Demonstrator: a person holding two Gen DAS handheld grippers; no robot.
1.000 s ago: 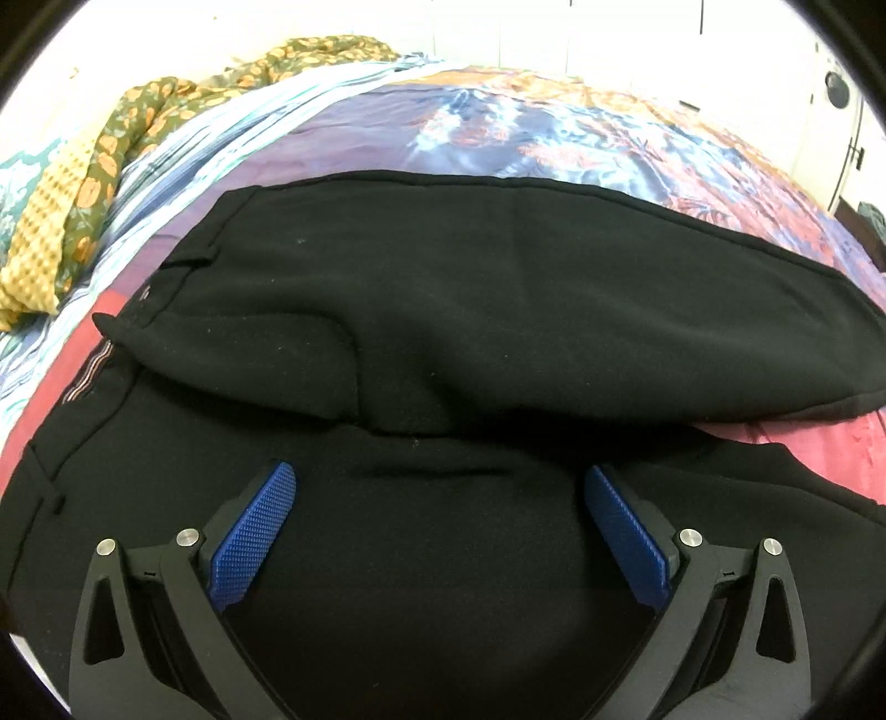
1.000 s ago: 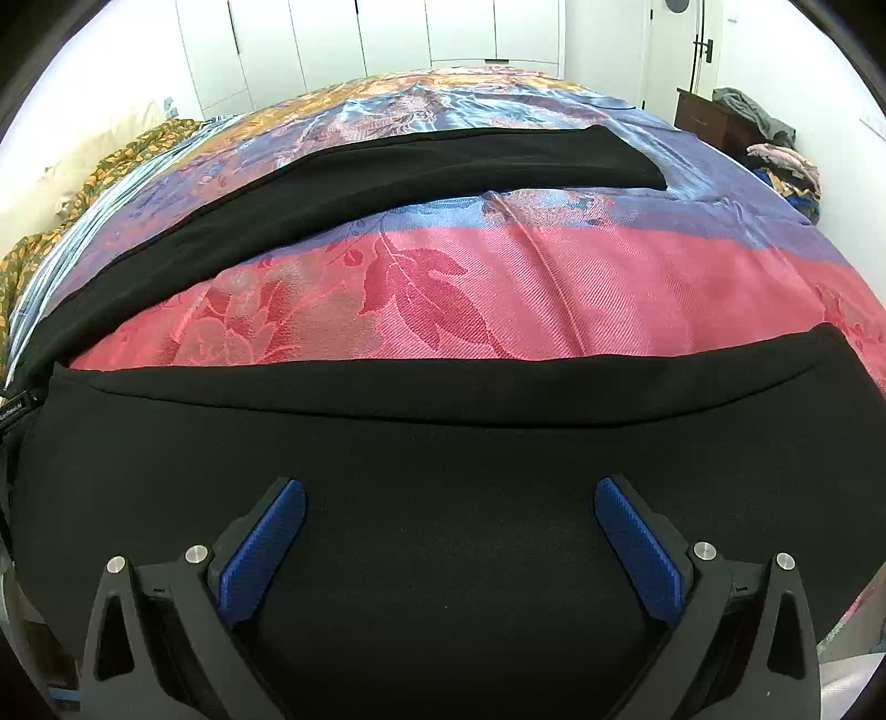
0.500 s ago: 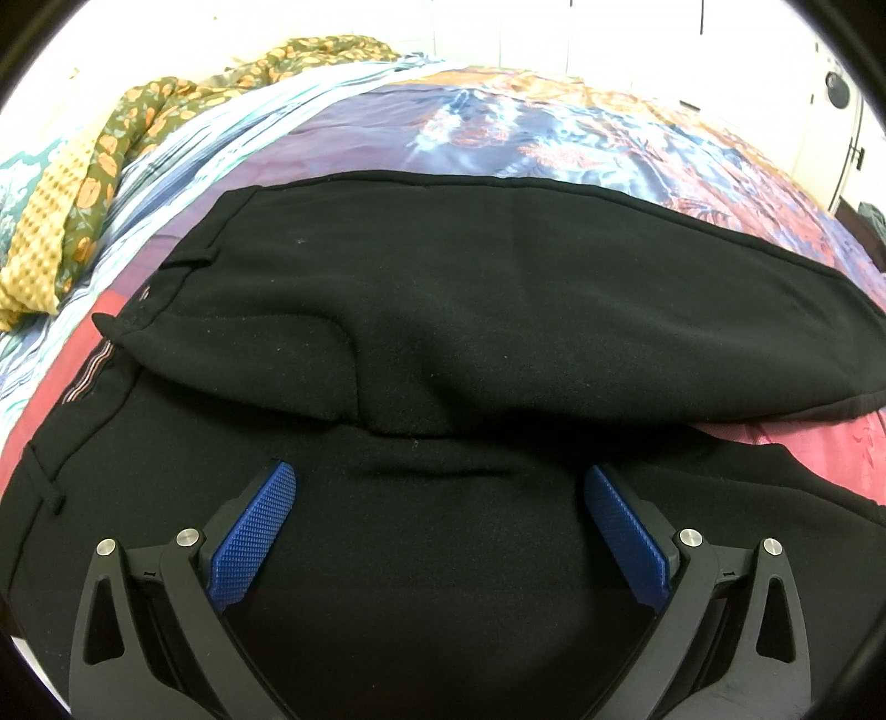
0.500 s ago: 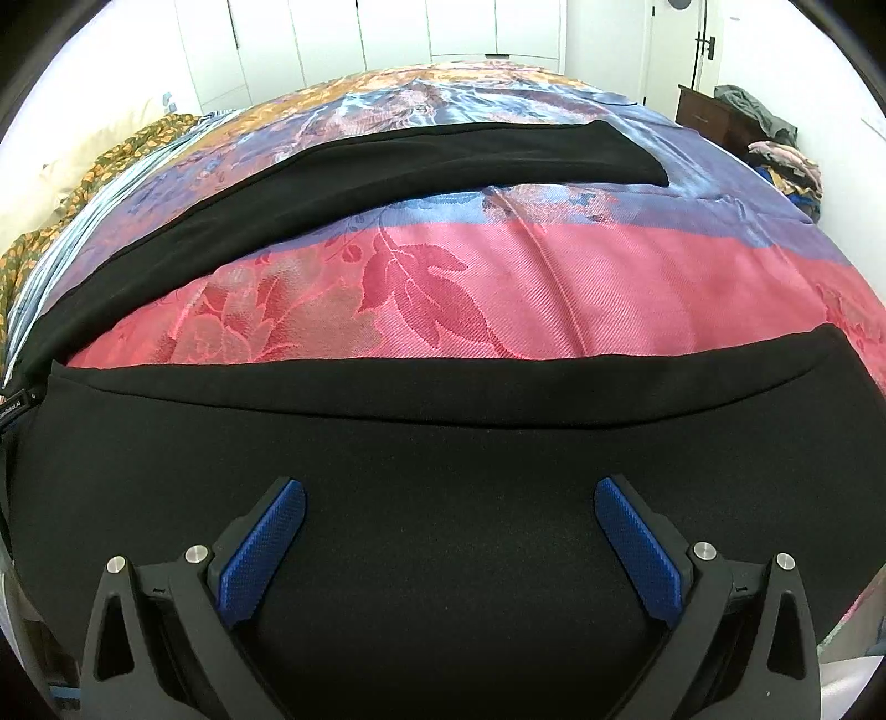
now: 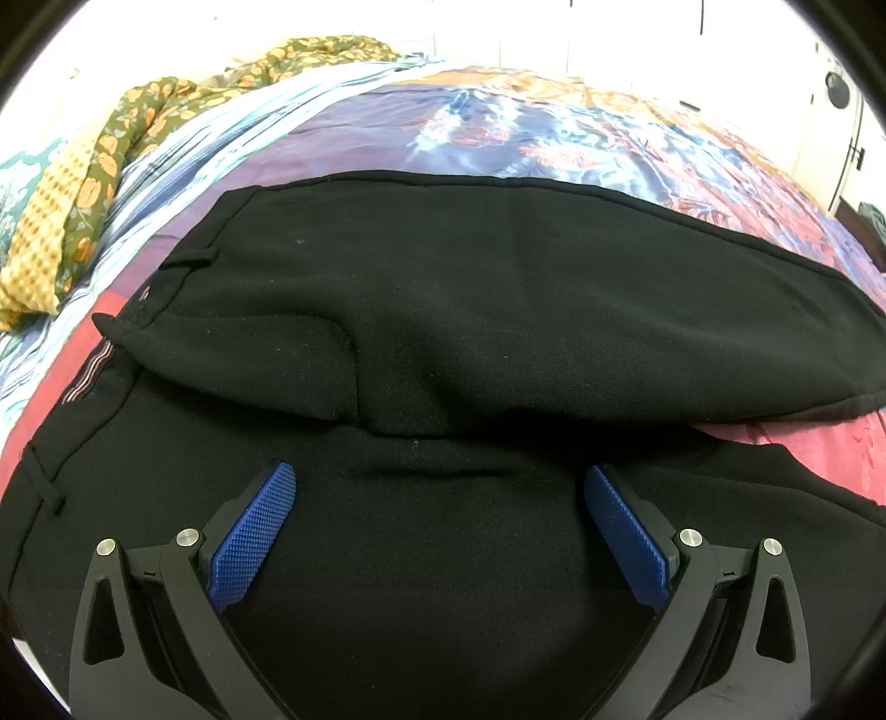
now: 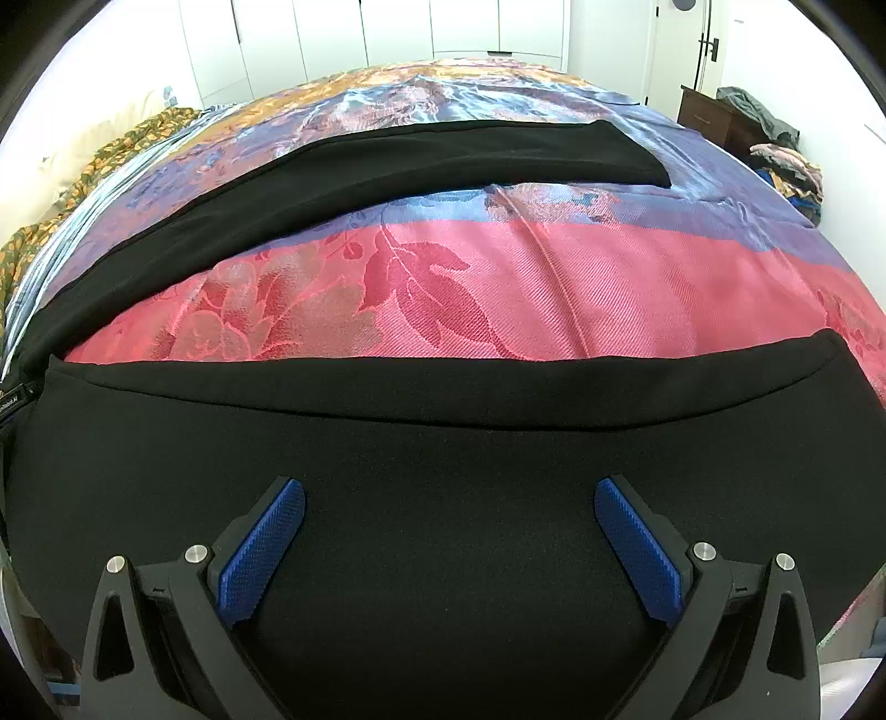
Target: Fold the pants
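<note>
Black pants [image 5: 470,310] lie spread on a bed with a floral pink, purple and orange cover [image 6: 498,277]. In the left wrist view the waistband [image 5: 138,310] is at the left and the far half overlaps the near half. My left gripper [image 5: 440,498] is open and empty, low over the near part of the pants by the crotch. In the right wrist view the near leg [image 6: 443,454] fills the foreground and the far leg [image 6: 415,160] runs across the bed behind a strip of pink cover. My right gripper [image 6: 448,512] is open and empty over the near leg.
A green and orange floral cloth with a yellow patterned one [image 5: 94,166] lies bunched at the bed's far left. White wardrobe doors [image 6: 387,33] stand behind the bed. A dark wooden cabinet with piled clothes [image 6: 742,122] is at the far right.
Both grippers stay open over the pants. The right wrist view has shifted slightly, lowering a little toward the near leg; the left is almost still.
</note>
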